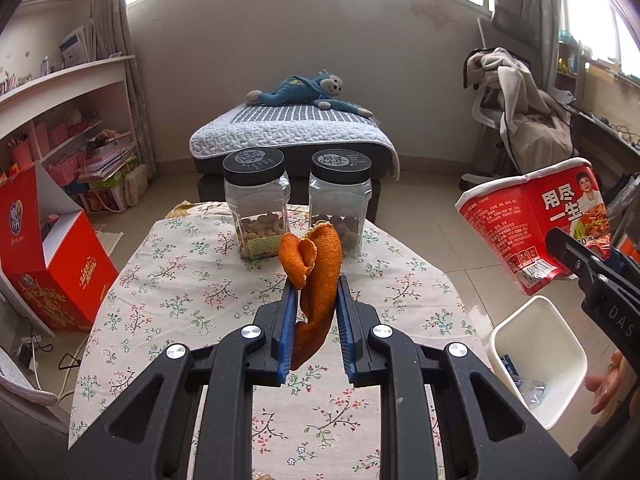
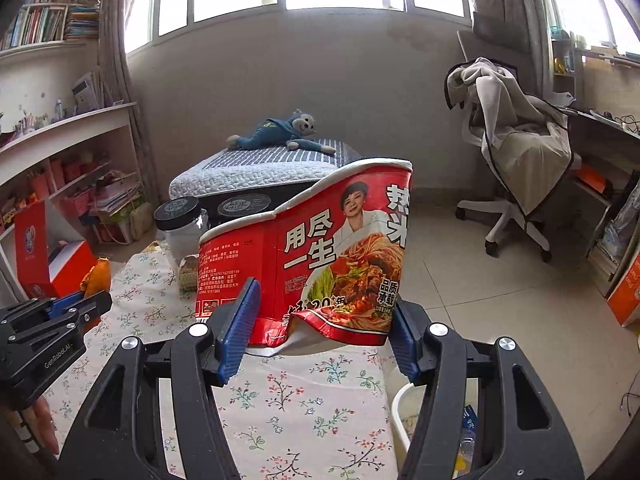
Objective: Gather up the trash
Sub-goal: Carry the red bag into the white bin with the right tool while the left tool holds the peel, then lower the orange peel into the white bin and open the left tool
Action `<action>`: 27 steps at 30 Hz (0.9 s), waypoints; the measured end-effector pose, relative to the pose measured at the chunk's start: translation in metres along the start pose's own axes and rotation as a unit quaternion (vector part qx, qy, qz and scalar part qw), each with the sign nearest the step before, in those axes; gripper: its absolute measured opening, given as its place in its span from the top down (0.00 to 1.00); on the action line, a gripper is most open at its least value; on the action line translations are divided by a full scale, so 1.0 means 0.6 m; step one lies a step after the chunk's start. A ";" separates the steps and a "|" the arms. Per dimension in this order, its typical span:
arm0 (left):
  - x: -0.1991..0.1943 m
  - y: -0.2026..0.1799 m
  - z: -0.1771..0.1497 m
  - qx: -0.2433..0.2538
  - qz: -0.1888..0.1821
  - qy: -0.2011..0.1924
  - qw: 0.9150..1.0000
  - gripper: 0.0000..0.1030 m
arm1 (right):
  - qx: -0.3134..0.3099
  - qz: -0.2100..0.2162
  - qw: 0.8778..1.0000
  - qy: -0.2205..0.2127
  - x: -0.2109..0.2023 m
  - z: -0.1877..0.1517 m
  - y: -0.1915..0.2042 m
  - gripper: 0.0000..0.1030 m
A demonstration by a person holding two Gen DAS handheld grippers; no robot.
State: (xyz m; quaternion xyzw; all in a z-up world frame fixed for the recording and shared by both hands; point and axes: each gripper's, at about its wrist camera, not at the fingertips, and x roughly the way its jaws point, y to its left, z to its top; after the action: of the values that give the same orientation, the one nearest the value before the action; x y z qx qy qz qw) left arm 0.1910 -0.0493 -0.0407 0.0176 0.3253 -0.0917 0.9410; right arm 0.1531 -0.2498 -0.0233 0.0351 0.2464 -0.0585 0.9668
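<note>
My left gripper (image 1: 314, 284) is shut on an orange peel (image 1: 316, 280) and holds it above the floral table (image 1: 180, 280). My right gripper (image 2: 324, 300) is shut on a crushed red instant-noodle cup (image 2: 320, 248) and holds it in the air above the table's right side. The cup also shows in the left wrist view (image 1: 532, 220), above and behind a white trash bin (image 1: 540, 360). The bin holds some wrappers and stands beside the table's right edge; its rim shows in the right wrist view (image 2: 400, 404). The left gripper and peel (image 2: 96, 276) show at the left of the right wrist view.
Two clear jars with black lids (image 1: 256, 200) (image 1: 340, 196) stand at the table's far end. Behind them is a quilted bench with a blue plush toy (image 1: 304, 92). A red box (image 1: 52, 252) and shelves are at the left, a draped chair (image 2: 516, 148) at the right.
</note>
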 end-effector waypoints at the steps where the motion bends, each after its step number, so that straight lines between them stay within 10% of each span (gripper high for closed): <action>1: 0.001 -0.006 0.000 0.002 -0.002 0.001 1.000 0.80 | 0.003 -0.005 1.000 -0.001 -0.003 -0.001 -0.009 0.45; 18: 0.009 -0.146 -0.013 0.045 -0.056 0.014 0.997 0.80 | 0.035 -0.142 0.986 0.082 -0.019 -0.044 -0.207 0.44; 27: 0.019 -0.265 -0.010 0.041 -0.123 0.036 0.991 0.80 | 0.088 -0.212 0.972 0.050 -0.062 -0.044 -0.296 0.14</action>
State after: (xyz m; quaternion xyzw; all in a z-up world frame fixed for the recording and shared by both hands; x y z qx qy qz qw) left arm 0.1667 -0.2070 -0.0484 0.0195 0.3544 -0.2191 0.9088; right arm 0.0849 -0.4198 -0.0356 0.0693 0.2900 -0.2819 0.9120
